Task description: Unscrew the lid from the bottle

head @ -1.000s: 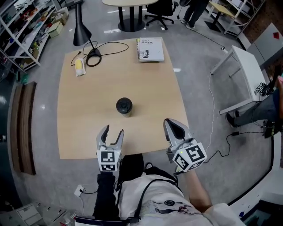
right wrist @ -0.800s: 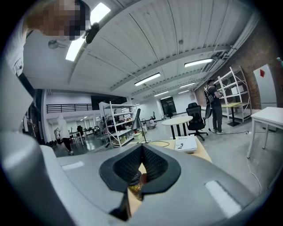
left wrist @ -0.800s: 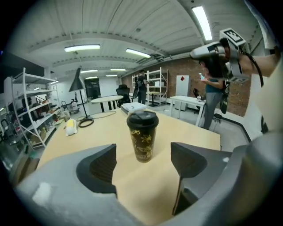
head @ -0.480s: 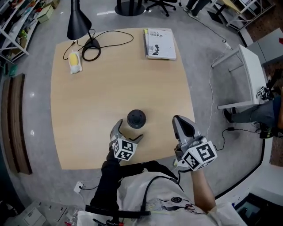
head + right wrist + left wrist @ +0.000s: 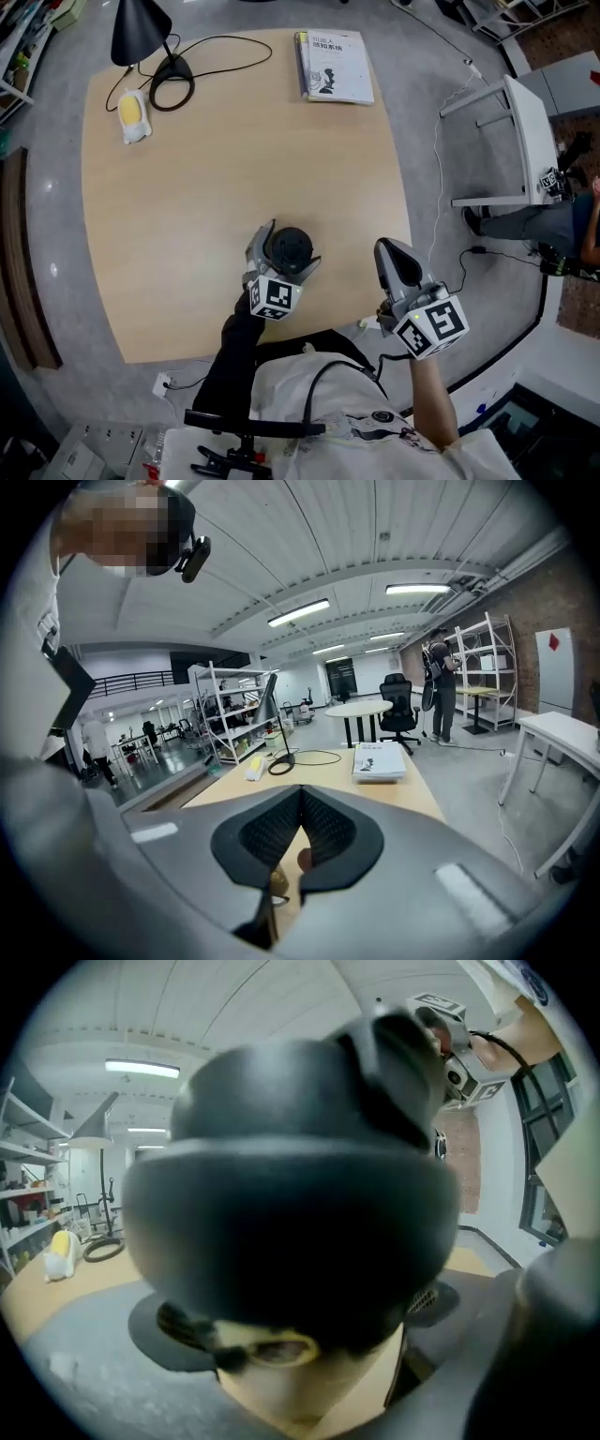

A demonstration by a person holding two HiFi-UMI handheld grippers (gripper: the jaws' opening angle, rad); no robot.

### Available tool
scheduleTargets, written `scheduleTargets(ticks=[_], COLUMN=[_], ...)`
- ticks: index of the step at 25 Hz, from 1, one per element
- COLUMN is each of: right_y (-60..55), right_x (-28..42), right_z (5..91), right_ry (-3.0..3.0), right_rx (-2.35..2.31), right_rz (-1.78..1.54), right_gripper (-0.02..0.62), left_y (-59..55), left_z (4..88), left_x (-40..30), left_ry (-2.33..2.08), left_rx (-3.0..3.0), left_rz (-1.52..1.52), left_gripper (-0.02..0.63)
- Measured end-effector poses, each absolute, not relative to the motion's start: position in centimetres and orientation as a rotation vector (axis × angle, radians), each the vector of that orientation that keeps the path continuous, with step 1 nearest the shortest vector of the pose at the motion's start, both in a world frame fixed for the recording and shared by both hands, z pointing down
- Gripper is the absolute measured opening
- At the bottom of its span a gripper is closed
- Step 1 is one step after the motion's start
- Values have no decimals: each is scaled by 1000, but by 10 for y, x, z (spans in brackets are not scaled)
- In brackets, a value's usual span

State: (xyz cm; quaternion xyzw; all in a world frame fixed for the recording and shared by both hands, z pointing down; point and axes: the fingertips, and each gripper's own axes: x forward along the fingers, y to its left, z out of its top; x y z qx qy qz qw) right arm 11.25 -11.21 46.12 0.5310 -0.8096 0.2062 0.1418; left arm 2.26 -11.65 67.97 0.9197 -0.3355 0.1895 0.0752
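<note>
A bottle with a black lid (image 5: 291,246) stands upright near the front edge of the wooden table (image 5: 187,187). My left gripper (image 5: 286,256) reaches around it with its jaws spread wide, one on each side of the lid. In the left gripper view the lid (image 5: 291,1204) fills the picture, with the tan bottle body (image 5: 309,1387) below it. The dark pads (image 5: 159,1335) sit either side and show no squeeze on it. My right gripper (image 5: 397,259) hovers off the table's front right corner with its jaws shut and nothing held. Its jaws (image 5: 291,850) meet in the right gripper view.
At the table's far edge lies a book (image 5: 335,66). A black lamp (image 5: 139,28) with a coiled cable (image 5: 171,92) and a yellow object (image 5: 131,111) are at the far left. A white side table (image 5: 525,131) stands to the right on the floor.
My left gripper has moved forward to the bottle and spread its jaws around the lid. The right gripper has stayed shut in about the same place.
</note>
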Motion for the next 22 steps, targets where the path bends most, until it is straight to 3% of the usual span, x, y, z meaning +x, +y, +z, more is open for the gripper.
scheduleTargets(ticks=[4, 7, 11, 22], right_y=[-109, -110, -113, -119], right_x=[120, 119, 111, 72], right_z=[473, 480, 488, 486], right_ry=[-2291, -2279, -2287, -2386], right_rx=[1539, 1528, 1503, 1360], right_rz=[621, 635, 650, 626], right_gripper=[6, 6, 6, 6], left_y=[-118, -116, -119, -116], left_z=[675, 677, 678, 656], left_x=[36, 40, 39, 41], left_ry=[-936, -881, -876, -832], left_rx=[2826, 2841, 2835, 2726], left_rz=[548, 578, 596, 544], left_gripper=[587, 513, 482, 465])
